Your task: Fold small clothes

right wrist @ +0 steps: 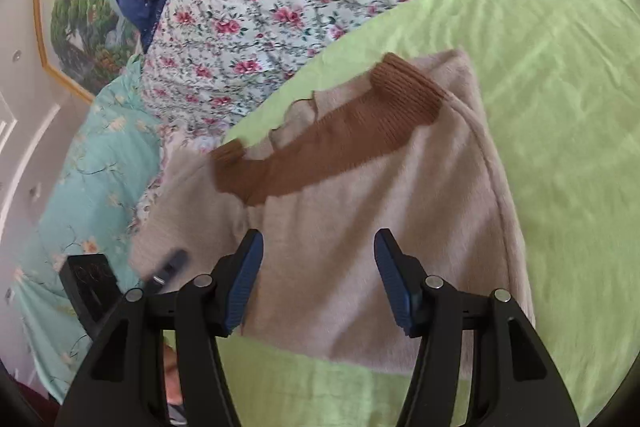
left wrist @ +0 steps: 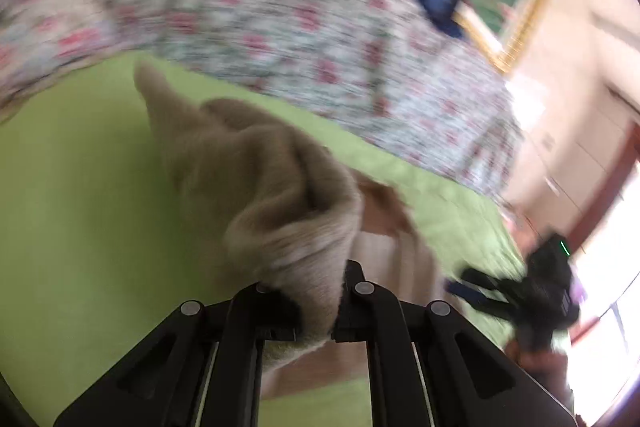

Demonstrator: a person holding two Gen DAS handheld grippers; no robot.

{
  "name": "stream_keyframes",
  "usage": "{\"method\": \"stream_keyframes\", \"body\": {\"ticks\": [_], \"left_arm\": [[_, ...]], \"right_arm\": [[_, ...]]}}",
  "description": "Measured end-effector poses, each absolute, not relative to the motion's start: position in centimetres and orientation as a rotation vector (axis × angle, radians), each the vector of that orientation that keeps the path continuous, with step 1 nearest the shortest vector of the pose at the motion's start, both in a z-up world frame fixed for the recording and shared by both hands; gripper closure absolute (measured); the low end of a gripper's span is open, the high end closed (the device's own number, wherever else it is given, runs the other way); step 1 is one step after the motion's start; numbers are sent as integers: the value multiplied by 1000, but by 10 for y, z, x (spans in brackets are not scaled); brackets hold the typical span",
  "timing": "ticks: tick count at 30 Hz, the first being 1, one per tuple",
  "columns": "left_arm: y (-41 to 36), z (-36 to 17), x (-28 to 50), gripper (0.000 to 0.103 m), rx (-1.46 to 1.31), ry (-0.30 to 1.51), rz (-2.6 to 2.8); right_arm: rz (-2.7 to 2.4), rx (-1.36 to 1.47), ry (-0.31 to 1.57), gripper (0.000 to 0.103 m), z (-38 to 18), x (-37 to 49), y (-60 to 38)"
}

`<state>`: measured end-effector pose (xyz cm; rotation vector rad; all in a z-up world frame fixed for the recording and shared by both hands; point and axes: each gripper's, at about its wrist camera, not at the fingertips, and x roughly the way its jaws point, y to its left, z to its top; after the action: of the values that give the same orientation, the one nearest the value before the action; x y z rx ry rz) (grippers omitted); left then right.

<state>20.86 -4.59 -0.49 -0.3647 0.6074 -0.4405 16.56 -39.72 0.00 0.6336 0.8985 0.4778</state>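
Garment under inspection: a beige knit sweater (right wrist: 360, 227) with a brown ribbed collar (right wrist: 332, 143), lying on the green bedsheet (right wrist: 560, 107) directly ahead of your right gripper (right wrist: 318, 279), whose jaws stand spread above the cloth, gripping nothing. Your left gripper (left wrist: 316, 311) is pressed together on a bunched fold of that sweater, raised off the sheet. No label or legible writing shows on the sweater.
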Motion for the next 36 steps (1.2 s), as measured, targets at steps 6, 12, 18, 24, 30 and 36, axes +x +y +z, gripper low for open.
{"method": "stream_keyframes", "body": {"ticks": [6,12,18,24,30,36], "left_arm": [[-113,-43,229,96,-247,733,-503],[-121,-49,222,96,-208,732,-513],[-119,-48,220,96,-203,740,-521],[-120,-30,209,96,-228,703,-543],[-177,-14,204,96,-216,690,-685],[-241,-60,224,96,-193,840,-729]], "right_arm": [[603,661,988,31,-13,210,-372],[738,723,1095,29,-37,261,-323],[819,682,1143,80,-43,293,-269],[800,602,972,84,12,271,-298],[616,412,883,84,38,242,-373],[493,400,975,84,-14,245,-418]]}}
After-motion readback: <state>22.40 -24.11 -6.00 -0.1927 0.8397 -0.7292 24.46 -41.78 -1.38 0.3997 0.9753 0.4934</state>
